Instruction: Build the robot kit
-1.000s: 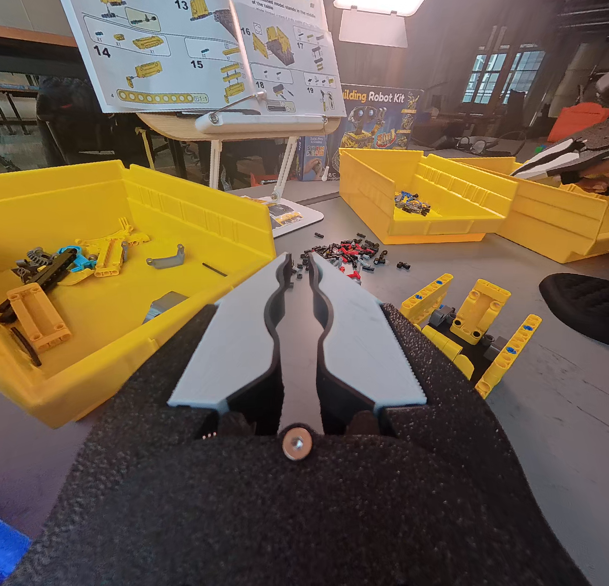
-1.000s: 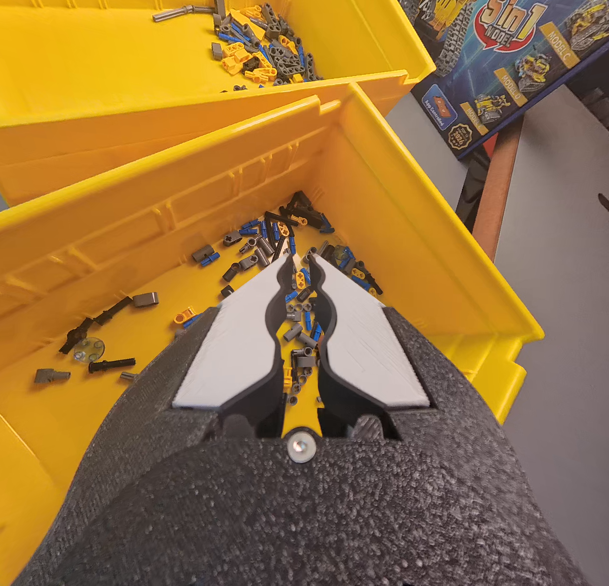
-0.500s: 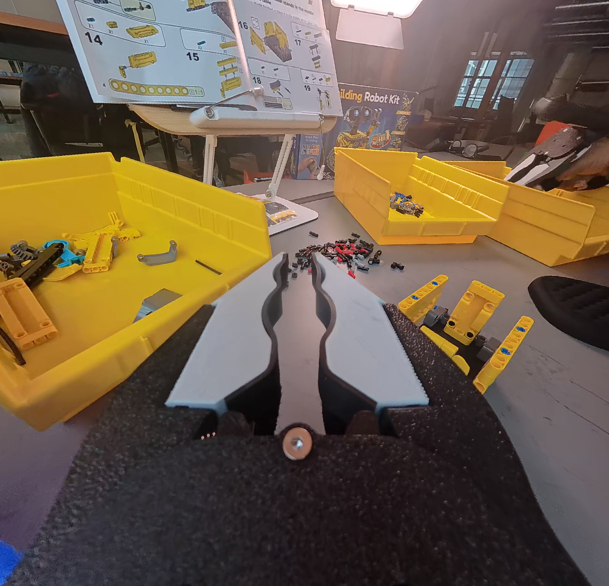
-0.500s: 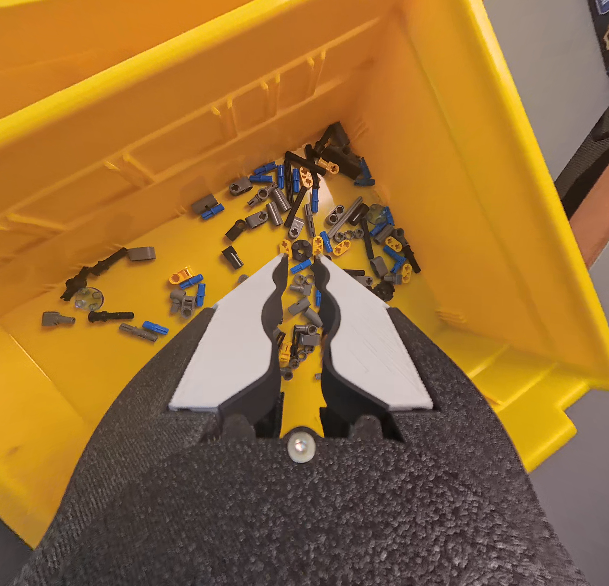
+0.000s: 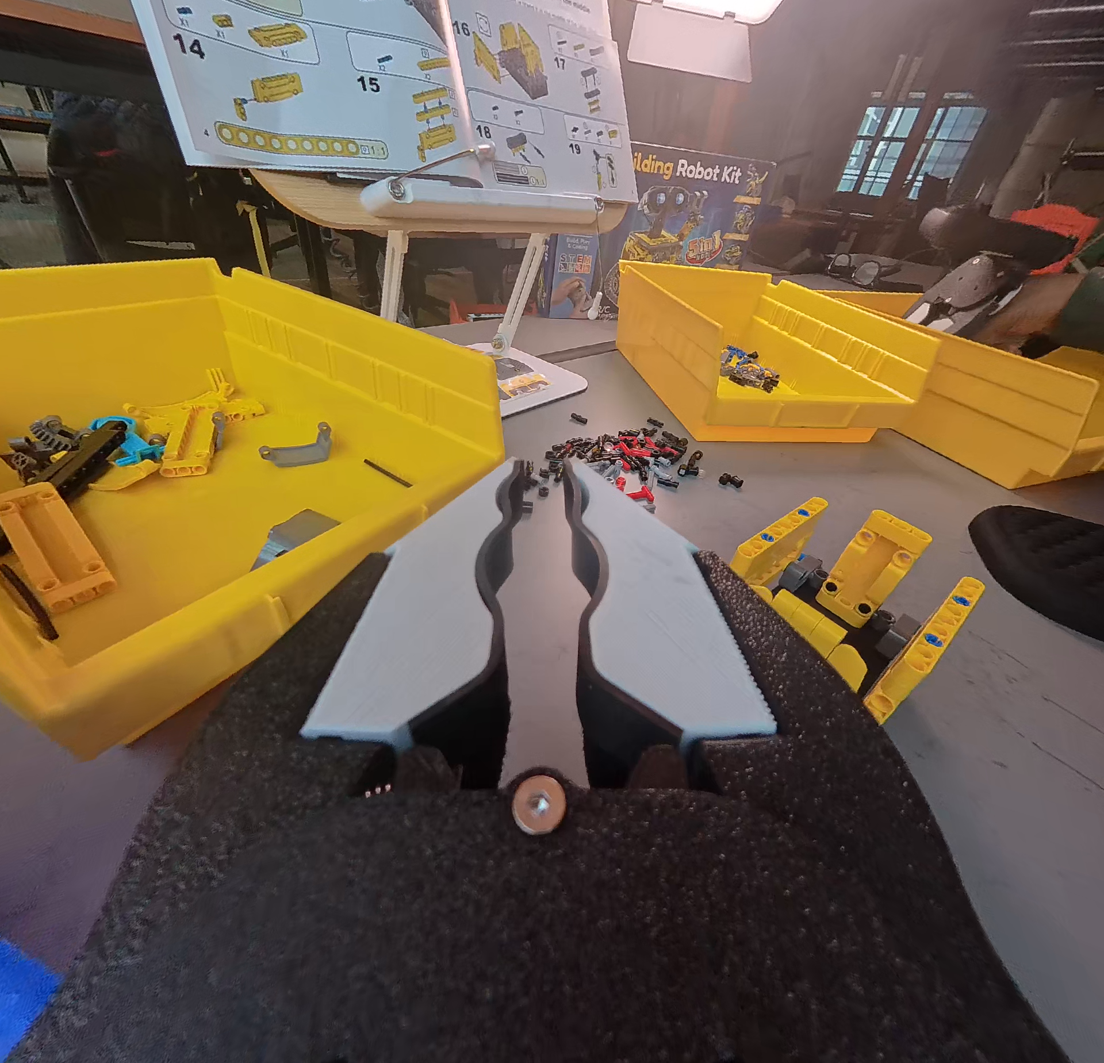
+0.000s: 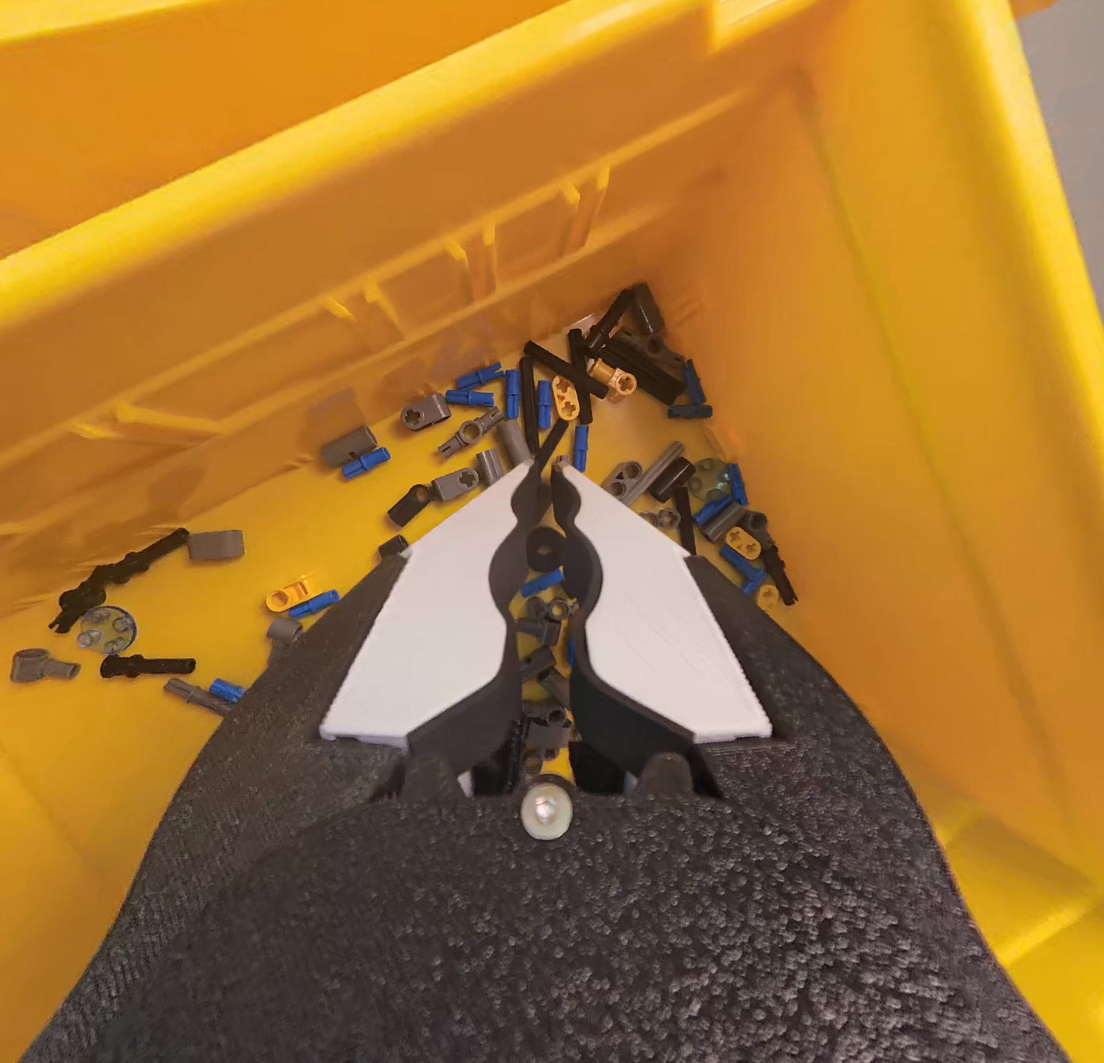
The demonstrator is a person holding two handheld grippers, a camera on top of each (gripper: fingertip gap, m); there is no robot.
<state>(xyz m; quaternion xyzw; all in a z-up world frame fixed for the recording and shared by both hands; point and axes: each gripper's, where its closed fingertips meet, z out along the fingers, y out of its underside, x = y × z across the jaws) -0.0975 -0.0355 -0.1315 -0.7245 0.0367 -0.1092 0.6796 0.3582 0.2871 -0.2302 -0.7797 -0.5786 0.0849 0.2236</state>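
The left gripper (image 5: 542, 473) hovers level above the table (image 5: 986, 765), jaws slightly apart and holding nothing, a yellow bin (image 5: 358, 526) just to its left, a yellow model (image 5: 848, 592) to its right, loose pins (image 5: 627, 455) ahead. The right gripper (image 6: 545, 465) tips steeply down into another bin (image 6: 896, 377), its nearly closed tips pinching a black axle (image 6: 552, 440) (tilted) among scattered connectors (image 6: 478, 401).

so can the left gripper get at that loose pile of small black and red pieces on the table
Probably yes: the left gripper points straight at the pile of small pieces, jaws slightly apart, with only bare table between. The yellow bin sits off to its left.
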